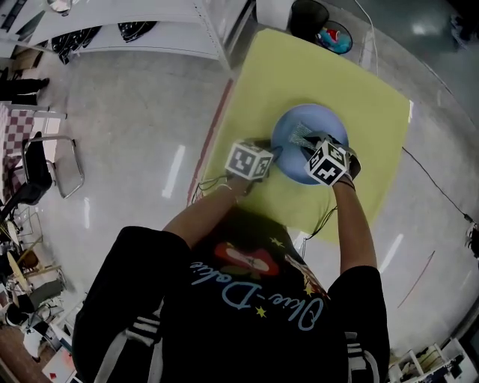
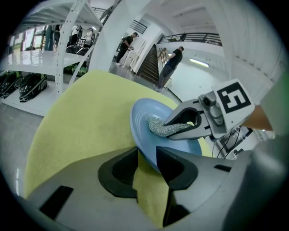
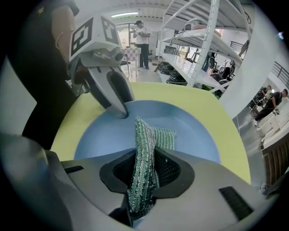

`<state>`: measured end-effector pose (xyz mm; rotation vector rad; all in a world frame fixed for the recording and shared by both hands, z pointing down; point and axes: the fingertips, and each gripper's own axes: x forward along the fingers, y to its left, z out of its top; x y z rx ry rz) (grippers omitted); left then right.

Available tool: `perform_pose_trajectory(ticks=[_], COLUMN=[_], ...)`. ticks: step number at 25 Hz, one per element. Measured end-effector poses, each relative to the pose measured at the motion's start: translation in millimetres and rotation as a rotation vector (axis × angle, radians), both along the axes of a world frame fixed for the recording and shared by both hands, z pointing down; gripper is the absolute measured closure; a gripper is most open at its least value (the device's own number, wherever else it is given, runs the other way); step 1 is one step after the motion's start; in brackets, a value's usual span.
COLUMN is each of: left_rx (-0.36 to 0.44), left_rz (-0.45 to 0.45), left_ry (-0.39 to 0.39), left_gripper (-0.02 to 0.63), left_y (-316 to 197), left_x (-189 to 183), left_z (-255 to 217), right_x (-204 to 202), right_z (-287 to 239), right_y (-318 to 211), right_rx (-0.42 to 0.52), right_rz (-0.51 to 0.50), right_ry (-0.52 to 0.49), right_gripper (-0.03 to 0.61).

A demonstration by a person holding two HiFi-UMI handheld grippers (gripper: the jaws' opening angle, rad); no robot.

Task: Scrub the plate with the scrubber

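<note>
A blue plate (image 1: 322, 120) lies on the yellow table cover (image 1: 314, 67). My left gripper (image 1: 274, 155) is at the plate's near-left rim. In the left gripper view the plate (image 2: 143, 121) has its rim caught between the tips of the left gripper (image 2: 146, 154), which is shut on it. My right gripper (image 1: 305, 143) is over the plate's middle, pointing steeply down. It is shut on a green-silver mesh scrubber (image 3: 156, 134), whose free end rests on the plate (image 3: 194, 131). The scrubber (image 2: 156, 126) also shows in the left gripper view, pinched in the right gripper (image 2: 169, 128).
The yellow cover's near edge (image 1: 254, 213) ends just before the person's body. White shelving (image 1: 127, 30) stands at the far left, a chair (image 1: 45, 168) on the floor to the left. A black round object (image 1: 308, 16) and a coloured dish (image 1: 334, 37) sit beyond the table. People stand far off.
</note>
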<state>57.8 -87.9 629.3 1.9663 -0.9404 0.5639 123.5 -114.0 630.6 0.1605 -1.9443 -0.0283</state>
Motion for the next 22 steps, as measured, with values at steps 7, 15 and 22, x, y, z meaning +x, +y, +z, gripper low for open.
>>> perform_pose_trajectory(ticks=[7,15,22], left_rx=[-0.007,-0.015,-0.003], left_rz=[0.012,0.016,0.026], left_ry=[-0.01,-0.016,-0.04], left_gripper=[0.489,0.489,0.489], left_y=[0.2,-0.1,0.2], left_x=[0.6,0.6,3.5], left_z=[1.3,2.4,2.4], right_x=[-5.3,-12.4,-14.2], right_z=[1.8,1.1,-1.6], right_y=[39.4,76.2,85.2], right_rx=[-0.082,-0.209,-0.304], right_rz=[0.014,0.002,0.066], right_ry=[-0.011,-0.023,-0.079], right_gripper=[0.503,0.503,0.503])
